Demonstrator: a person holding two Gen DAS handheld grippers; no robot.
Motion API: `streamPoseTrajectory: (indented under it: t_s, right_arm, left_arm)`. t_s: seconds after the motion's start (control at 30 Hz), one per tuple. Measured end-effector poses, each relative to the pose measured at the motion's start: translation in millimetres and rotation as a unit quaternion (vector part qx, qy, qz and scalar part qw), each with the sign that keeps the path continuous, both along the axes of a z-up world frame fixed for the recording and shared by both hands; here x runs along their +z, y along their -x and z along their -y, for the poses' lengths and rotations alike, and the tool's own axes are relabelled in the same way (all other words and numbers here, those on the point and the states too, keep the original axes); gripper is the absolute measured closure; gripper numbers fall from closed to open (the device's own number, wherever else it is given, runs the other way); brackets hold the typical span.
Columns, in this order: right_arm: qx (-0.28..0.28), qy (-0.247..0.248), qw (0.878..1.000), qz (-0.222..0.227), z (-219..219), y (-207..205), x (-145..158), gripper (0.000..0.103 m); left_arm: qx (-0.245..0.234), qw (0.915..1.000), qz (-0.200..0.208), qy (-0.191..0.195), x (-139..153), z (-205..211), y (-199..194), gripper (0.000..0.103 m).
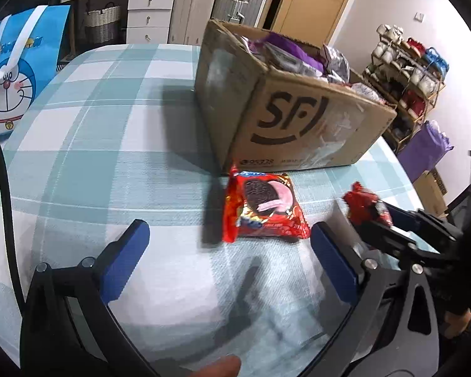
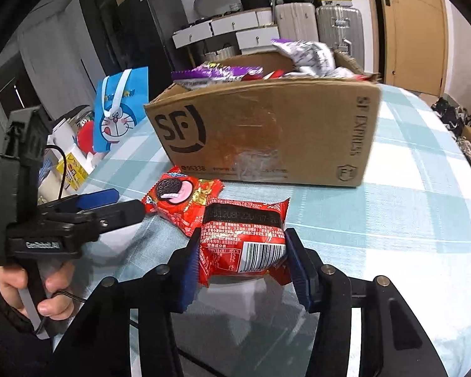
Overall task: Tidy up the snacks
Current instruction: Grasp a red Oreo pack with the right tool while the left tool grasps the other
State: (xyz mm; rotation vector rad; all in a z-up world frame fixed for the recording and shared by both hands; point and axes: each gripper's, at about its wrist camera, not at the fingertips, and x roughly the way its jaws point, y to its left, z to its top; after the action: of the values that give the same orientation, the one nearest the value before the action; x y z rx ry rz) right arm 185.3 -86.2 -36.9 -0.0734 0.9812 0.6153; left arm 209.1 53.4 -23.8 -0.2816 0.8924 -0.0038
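A red Oreo snack pack [image 1: 262,209] lies flat on the checked tablecloth in front of an open cardboard SF box [image 1: 298,125] full of snack bags. It also shows in the right wrist view [image 2: 179,196], in front of the box [image 2: 267,135]. My left gripper [image 1: 229,251] is open and empty, just short of that pack; it also shows in the right wrist view [image 2: 116,204]. My right gripper [image 2: 241,251] is shut on a second red snack pack [image 2: 241,238], barcode side up, held above the table. This gripper appears at the right in the left wrist view [image 1: 370,212].
A blue Doraemon gift bag [image 1: 15,72] stands at the table's left edge, also in the right wrist view [image 2: 121,110]. Drawers and suitcases [image 1: 238,0] line the back wall. A shoe rack [image 1: 405,75] stands at the right.
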Motion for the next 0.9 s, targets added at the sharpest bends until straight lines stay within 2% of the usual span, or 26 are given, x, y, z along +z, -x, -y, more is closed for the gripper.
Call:
streamPoseTrajectory:
  t_s: [0.3, 0.4, 0.5, 0.53, 0.63, 0.77, 0.9]
  right_arm:
    - [-0.024, -0.017, 1.000, 0.010, 38, 7, 9, 0.053]
    - [-0.026, -0.018, 0.999, 0.013, 43, 7, 11, 0.053]
    - [-0.030, -0.019, 0.999, 0.017, 52, 7, 13, 0.053]
    - [-0.031, -0.020, 0.999, 0.017, 54, 7, 14, 0.053]
    - [-0.032, -0.020, 0.999, 0.018, 56, 7, 14, 0.053]
    - [-0.035, -0.024, 0.999, 0.019, 60, 8, 15, 0.053]
    - [-0.037, -0.026, 0.999, 0.019, 62, 8, 14, 0.053]
  left_arm:
    - [-0.002, 0.9991, -0.030, -0.029, -9, 25, -28, 0.002]
    - [-0.007, 0.9988, -0.034, -0.036, -10, 31, -33, 0.010]
    - [-0.014, 0.9978, -0.033, -0.056, -10, 40, -34, 0.034]
    - [-0.023, 0.9981, -0.028, -0.049, -10, 42, -33, 0.044]
    - [-0.026, 0.9983, -0.019, -0.049, -7, 46, -31, 0.054]
    - [-0.036, 0.9977, -0.009, -0.057, -2, 53, -25, 0.059]
    - [-0.043, 0.9974, -0.005, -0.057, 0, 55, -18, 0.059]
